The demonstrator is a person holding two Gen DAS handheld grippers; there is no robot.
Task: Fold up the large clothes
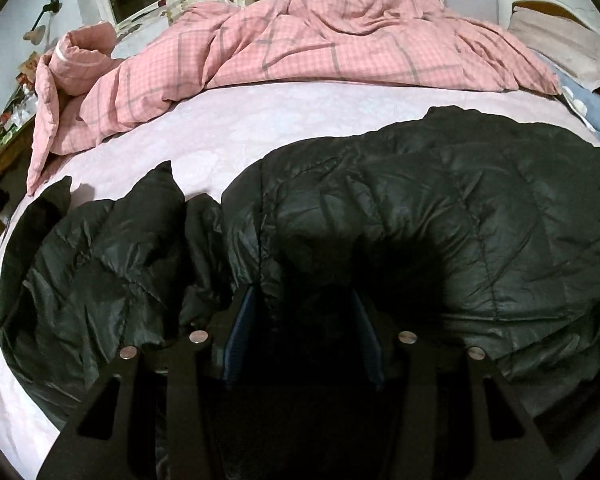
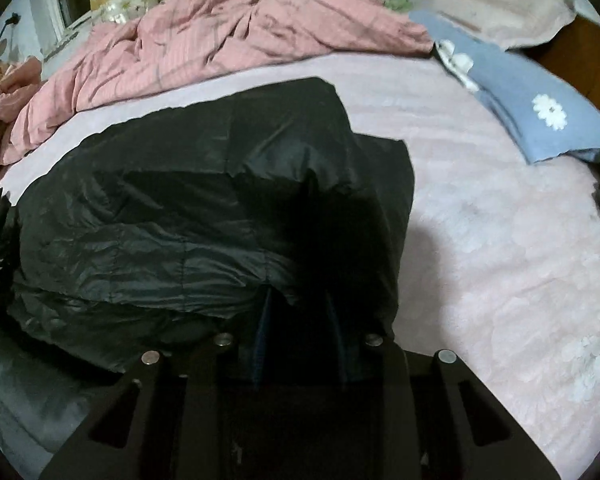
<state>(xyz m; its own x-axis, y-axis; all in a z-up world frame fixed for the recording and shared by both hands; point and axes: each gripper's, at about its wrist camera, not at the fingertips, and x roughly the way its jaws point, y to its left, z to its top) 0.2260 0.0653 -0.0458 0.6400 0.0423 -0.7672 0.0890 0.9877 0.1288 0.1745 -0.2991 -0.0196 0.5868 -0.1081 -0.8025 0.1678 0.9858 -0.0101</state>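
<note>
Black puffer jacket (image 1: 400, 216) on bed (image 1: 228, 120), below pink quilt (image 1: 300, 40). Body bunched, sleeve (image 1: 112, 248) splayed left: fold barely begun. Left gripper (image 1: 304, 304) part open, straddling fabric. Right gripper (image 2: 300, 300) narrower, probably pinching hem.

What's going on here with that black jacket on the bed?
A person is working a black puffer jacket on the pink sheet with two handheld grippers. The left gripper and right gripper both sit at its near edge, fabric between their fingers. The pink duvet lies bunched behind.
</note>
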